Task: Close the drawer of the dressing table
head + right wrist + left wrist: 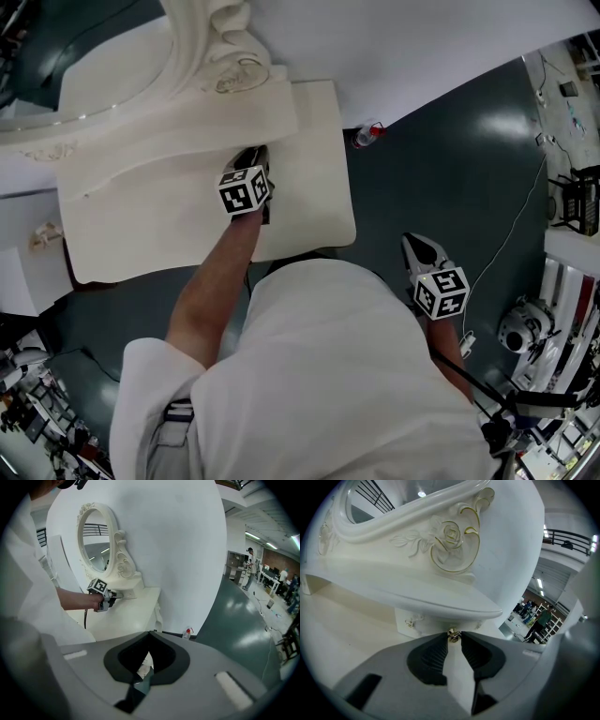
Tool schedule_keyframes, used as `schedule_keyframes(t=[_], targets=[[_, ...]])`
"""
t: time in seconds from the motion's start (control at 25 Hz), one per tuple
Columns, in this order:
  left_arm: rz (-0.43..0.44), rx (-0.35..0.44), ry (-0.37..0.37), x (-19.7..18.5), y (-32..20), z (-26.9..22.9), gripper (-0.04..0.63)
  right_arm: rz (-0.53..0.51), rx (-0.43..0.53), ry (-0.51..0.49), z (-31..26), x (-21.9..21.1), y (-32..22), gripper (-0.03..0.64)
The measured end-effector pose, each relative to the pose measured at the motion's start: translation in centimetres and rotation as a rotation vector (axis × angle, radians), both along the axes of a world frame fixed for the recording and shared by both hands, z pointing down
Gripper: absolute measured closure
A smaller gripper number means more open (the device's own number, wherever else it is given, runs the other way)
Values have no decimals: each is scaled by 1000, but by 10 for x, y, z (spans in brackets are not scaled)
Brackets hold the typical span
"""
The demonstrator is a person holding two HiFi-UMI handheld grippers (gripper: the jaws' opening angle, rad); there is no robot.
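Observation:
The white dressing table (187, 244) carries an oval mirror (96, 538) in a carved frame with a gold-lined rose (451, 535). Under the frame's shelf sits a small white drawer front (423, 620) with a tiny gold knob (453, 634). My left gripper (453, 638) is shut on that knob, its ribbed pads (436, 656) pinching it from both sides. In the head view the left gripper (253, 157) reaches over the tabletop to the mirror's base. My right gripper (149, 633) hangs shut and empty over the floor, to the right of the table (410, 240).
A small red-capped bottle (367, 136) lies on the dark green floor at the wall's foot, beside the table's right edge. A white wall (187, 550) rises behind the table. Cables and equipment (525, 328) crowd the far right floor. The person's body fills the near foreground.

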State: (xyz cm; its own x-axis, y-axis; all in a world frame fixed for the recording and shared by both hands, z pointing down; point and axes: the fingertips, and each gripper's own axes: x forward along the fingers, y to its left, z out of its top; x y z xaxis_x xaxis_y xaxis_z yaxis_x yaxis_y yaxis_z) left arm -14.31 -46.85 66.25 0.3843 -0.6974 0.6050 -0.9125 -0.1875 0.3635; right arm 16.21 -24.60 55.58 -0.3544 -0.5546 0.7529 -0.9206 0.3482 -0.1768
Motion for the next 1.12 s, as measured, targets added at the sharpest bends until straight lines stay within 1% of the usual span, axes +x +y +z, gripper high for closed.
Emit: schedule_keyframes(t=[0.28, 0.4, 0.52, 0.76, 0.88, 1.12], targets=[[-28, -7, -24, 0, 0, 1, 494, 1, 7, -9, 1, 9, 10, 615], [-32, -5, -43, 1, 2, 1, 459, 0, 13, -12, 1, 14, 17, 615], [-33, -5, -62, 3, 9, -1, 444, 0, 20, -17, 0, 22, 25, 615], [-58, -2, -79, 9, 33, -12, 445, -12, 37, -25, -3, 39, 43, 615], [-66, -3, -90, 14, 55, -19, 458, -31, 45, -32, -5, 47, 55, 615], [-49, 22, -106, 34, 102, -39, 541, -67, 62, -48, -7, 63, 77, 615]])
